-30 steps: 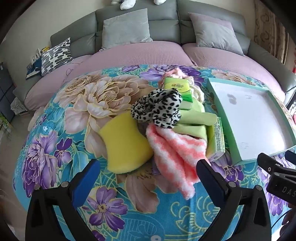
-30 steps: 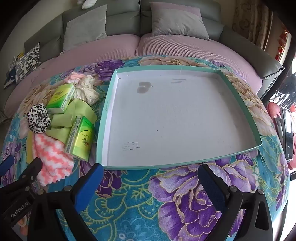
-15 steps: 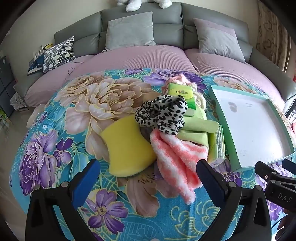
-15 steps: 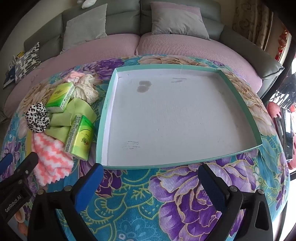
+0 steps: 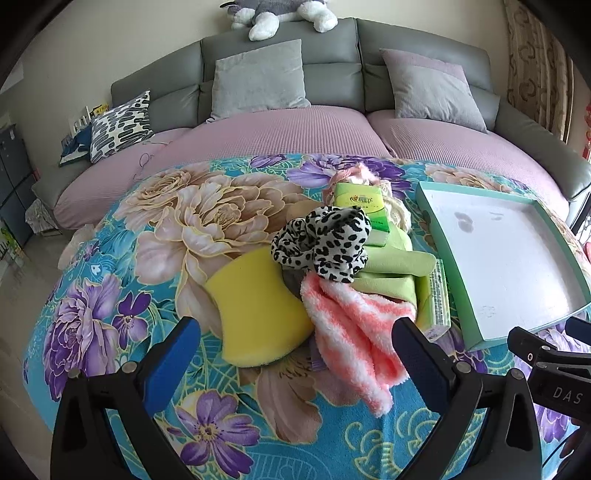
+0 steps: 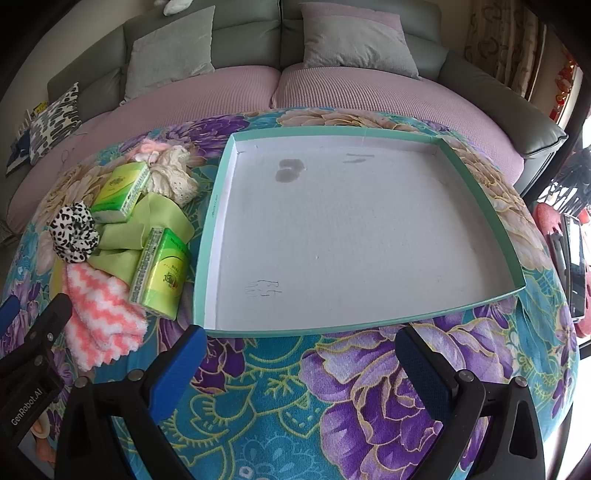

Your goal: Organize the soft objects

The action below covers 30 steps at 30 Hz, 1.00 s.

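A heap of soft things lies on the floral cloth: a yellow sponge [image 5: 255, 306], a pink-and-white fluffy cloth [image 5: 354, 332], a leopard-print scrunchie [image 5: 321, 240], a green cloth [image 5: 395, 266], two green tissue packs [image 6: 162, 273] [image 5: 364, 206] and a cream lace piece [image 6: 173, 177]. To their right sits a shallow teal-rimmed tray [image 6: 218, 206] with a bare white floor. My left gripper [image 5: 295, 350] is open, just short of the sponge and fluffy cloth, holding nothing. My right gripper [image 6: 299, 354] is open before the tray's near rim, holding nothing.
The cloth-covered table [image 5: 110, 295] falls away at the left and near edges. A grey sofa with pink covers [image 5: 277, 136] and cushions stands behind it. A plush toy [image 5: 280, 14] lies on the sofa back. The left gripper's body [image 6: 33, 354] shows at the right wrist view's left edge.
The left gripper has pulled back and tilted up, so the heap sits lower and smaller and more of the sofa shows. The right gripper's view has barely changed.
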Tool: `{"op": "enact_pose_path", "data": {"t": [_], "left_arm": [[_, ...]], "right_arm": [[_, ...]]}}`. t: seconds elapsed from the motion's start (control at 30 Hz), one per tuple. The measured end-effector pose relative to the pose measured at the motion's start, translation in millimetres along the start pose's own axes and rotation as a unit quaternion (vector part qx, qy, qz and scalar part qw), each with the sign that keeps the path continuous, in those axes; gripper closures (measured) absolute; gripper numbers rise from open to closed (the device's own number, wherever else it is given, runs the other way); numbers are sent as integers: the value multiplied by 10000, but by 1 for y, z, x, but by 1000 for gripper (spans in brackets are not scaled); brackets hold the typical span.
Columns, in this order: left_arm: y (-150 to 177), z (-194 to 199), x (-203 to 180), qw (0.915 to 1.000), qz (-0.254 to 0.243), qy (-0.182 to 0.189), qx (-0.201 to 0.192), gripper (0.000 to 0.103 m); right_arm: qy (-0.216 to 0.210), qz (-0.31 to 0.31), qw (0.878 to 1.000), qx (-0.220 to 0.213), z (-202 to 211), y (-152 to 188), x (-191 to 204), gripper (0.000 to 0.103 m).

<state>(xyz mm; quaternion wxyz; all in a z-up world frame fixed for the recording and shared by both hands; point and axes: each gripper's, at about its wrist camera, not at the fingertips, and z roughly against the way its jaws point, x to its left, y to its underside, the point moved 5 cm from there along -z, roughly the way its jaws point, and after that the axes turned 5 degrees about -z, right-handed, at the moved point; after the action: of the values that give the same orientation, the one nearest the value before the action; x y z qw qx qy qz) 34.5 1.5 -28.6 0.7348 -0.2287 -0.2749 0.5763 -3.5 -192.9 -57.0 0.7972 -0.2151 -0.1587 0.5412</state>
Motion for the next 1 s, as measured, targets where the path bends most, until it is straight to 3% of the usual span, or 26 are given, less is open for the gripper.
{"op": "enact_pose_path", "data": {"t": [1.0], "left_arm": [[2,-3,10,9996,270,-2,76,0]], "right_arm": [[-114,-84,9999,32,-1,0,1,0]]}}
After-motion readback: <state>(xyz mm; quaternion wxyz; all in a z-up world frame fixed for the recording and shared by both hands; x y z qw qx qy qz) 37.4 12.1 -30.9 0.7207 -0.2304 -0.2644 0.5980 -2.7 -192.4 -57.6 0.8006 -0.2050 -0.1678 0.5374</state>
